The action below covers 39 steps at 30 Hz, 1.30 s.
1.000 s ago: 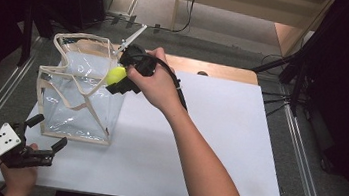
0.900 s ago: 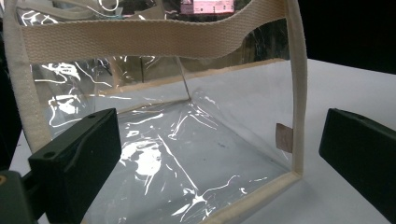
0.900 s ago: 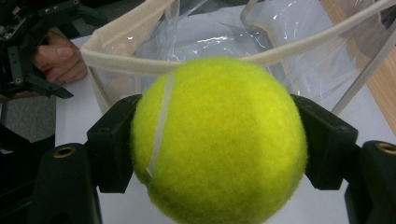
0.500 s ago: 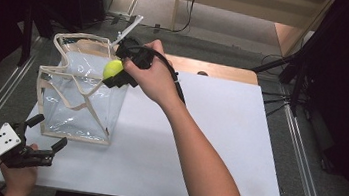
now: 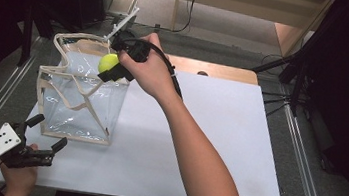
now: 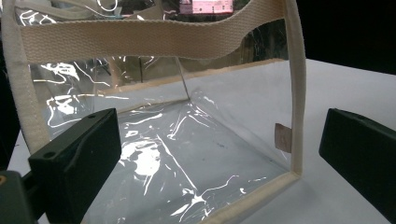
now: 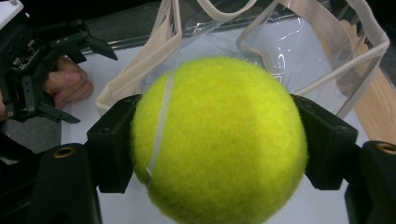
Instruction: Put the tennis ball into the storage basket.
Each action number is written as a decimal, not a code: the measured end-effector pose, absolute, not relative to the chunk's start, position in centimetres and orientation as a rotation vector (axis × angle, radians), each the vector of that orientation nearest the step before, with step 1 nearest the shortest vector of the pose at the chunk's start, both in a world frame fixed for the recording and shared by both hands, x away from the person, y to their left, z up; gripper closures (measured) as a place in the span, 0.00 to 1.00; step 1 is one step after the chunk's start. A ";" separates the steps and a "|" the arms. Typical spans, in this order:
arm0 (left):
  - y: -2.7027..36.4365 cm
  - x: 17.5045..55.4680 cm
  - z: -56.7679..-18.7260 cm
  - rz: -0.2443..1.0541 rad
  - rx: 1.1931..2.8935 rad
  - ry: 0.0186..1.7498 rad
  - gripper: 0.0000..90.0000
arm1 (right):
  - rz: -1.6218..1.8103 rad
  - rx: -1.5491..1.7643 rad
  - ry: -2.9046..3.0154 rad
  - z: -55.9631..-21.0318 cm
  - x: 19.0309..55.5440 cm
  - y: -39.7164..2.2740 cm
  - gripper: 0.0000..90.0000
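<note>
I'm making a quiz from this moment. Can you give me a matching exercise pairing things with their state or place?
Things:
1. ball
2. bag
3. left gripper
4. right gripper

States or places:
A. open, empty, near the table's front corner
B. clear, standing open-topped on the white table
C. yellow-green, clamped between two jaws
D. held over the bag's mouth

Pairs: 1-C, 2-B, 3-A, 4-D

Right claw (image 5: 111, 68) holds tennis ball (image 5: 108, 62) above clear bag (image 5: 79, 97).
</note>
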<state>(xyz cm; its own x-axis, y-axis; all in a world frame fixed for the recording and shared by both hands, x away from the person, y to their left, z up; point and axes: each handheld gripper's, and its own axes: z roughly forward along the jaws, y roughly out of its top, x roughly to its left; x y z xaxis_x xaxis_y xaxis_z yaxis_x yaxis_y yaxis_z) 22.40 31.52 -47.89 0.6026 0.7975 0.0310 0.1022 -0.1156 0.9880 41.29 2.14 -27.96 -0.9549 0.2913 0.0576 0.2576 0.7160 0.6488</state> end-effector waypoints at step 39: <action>31.5 22.4 -47.9 0.702 1.601 0.763 0.00 | 1.067 0.396 2.897 -27.8 42.2 6.7 0.26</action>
<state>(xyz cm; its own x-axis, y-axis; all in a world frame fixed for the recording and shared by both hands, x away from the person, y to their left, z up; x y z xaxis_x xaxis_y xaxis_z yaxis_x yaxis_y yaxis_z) 22.42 31.54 -47.85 0.6065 0.7944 0.0333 0.0991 -0.1171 0.9882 42.19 6.72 -27.80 -0.9672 0.2468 0.0601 0.2269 0.7327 0.6416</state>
